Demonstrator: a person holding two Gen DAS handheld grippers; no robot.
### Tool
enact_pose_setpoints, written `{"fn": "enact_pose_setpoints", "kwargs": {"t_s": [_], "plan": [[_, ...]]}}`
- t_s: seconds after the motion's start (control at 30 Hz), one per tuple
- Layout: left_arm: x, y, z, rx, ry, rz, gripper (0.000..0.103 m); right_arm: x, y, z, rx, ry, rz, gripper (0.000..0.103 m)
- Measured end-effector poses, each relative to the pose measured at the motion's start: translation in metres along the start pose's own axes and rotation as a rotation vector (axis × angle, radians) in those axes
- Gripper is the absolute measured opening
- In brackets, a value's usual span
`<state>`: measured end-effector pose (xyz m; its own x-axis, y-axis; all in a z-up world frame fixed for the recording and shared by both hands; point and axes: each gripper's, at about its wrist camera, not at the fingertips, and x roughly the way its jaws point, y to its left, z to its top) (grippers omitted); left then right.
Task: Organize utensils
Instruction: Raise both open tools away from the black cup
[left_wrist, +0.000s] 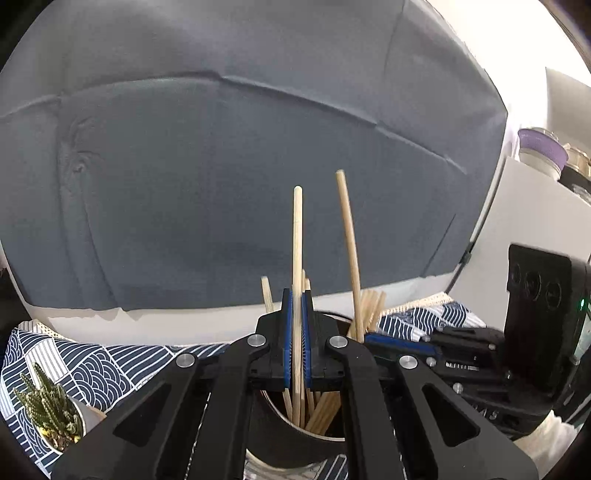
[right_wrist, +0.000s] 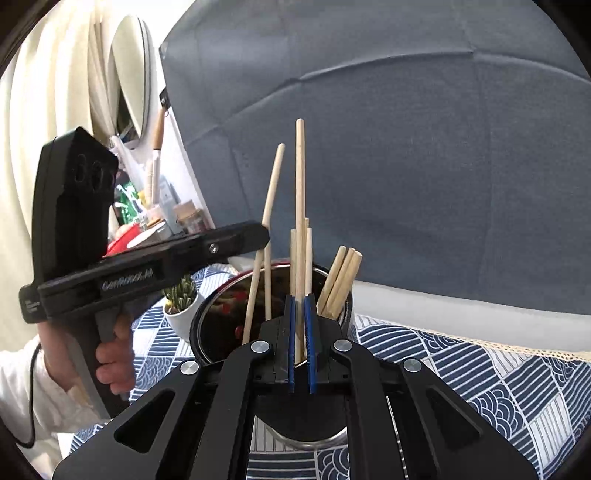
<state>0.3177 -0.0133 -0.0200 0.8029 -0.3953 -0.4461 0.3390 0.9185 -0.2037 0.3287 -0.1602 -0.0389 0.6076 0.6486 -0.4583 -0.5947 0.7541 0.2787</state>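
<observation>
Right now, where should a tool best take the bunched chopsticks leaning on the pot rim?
Grip the bunched chopsticks near their free upper ends, coming from above: they stand side by side above the pot rim, and their lower parts sit inside.

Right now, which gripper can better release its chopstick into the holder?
Probably left: the left gripper holds the left chopstick with its tip already inside the holder. The right gripper hides the right chopstick's lower end.

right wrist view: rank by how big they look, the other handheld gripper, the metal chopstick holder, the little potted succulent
1. Left gripper, though it sits nearest the camera, which inflates it.
2. Metal chopstick holder, partly hidden behind the right gripper.
3. Potted succulent, clearly smallest, partly hidden by the left gripper.
</observation>
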Motion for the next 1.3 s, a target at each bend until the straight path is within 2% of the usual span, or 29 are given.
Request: {"fn": "enact_pose_setpoints", "kwargs": {"t_s": [0.4,0.47,0.5,0.53,0.57,0.63,0.77,0.87,0.9,0.97,1.13,1.3], "plan": [[-0.019,-0.003,-0.009,0.063,0.083,0.029,0.005,-0.009,0.013,0.0,-0.064,0.057,-0.062,0.006],[-0.024,-0.003,-0.011,0.069,0.094,0.038,0.009,-0.013,0.016,0.0,-0.074,0.068,-0.078,0.007],[-0.027,-0.002,-0.012,0.064,0.097,0.044,0.018,-0.015,0.017,0.0,-0.077,0.074,-0.084,0.007],[-0.031,-0.002,-0.012,0.057,0.102,0.039,0.027,-0.018,0.018,0.0,-0.081,0.079,-0.097,0.01],[-0.034,-0.001,-0.013,0.053,0.105,0.04,0.03,-0.021,0.019,-0.001,-0.081,0.085,-0.104,0.013],[-0.042,-0.001,-0.016,0.057,0.114,0.06,0.04,-0.028,0.022,-0.003,-0.079,0.101,-0.127,0.031],[-0.06,-0.005,-0.022,0.082,0.132,0.076,0.05,-0.044,0.03,-0.01,-0.067,0.115,-0.165,0.042],[-0.079,-0.008,-0.03,0.09,0.147,0.075,0.056,-0.058,0.04,-0.017,-0.064,0.121,-0.204,0.054],[-0.086,-0.01,-0.033,0.095,0.15,0.075,0.059,-0.063,0.042,-0.019,-0.061,0.121,-0.214,0.061],[-0.099,-0.012,-0.039,0.099,0.152,0.077,0.064,-0.074,0.049,-0.025,-0.058,0.124,-0.236,0.066],[-0.128,-0.015,-0.052,0.075,0.177,0.087,0.078,-0.105,0.068,-0.039,-0.033,0.116,-0.293,0.084],[-0.164,-0.02,-0.065,0.099,0.163,0.122,0.09,-0.14,0.09,-0.057,-0.008,0.105,-0.322,0.086]]}}
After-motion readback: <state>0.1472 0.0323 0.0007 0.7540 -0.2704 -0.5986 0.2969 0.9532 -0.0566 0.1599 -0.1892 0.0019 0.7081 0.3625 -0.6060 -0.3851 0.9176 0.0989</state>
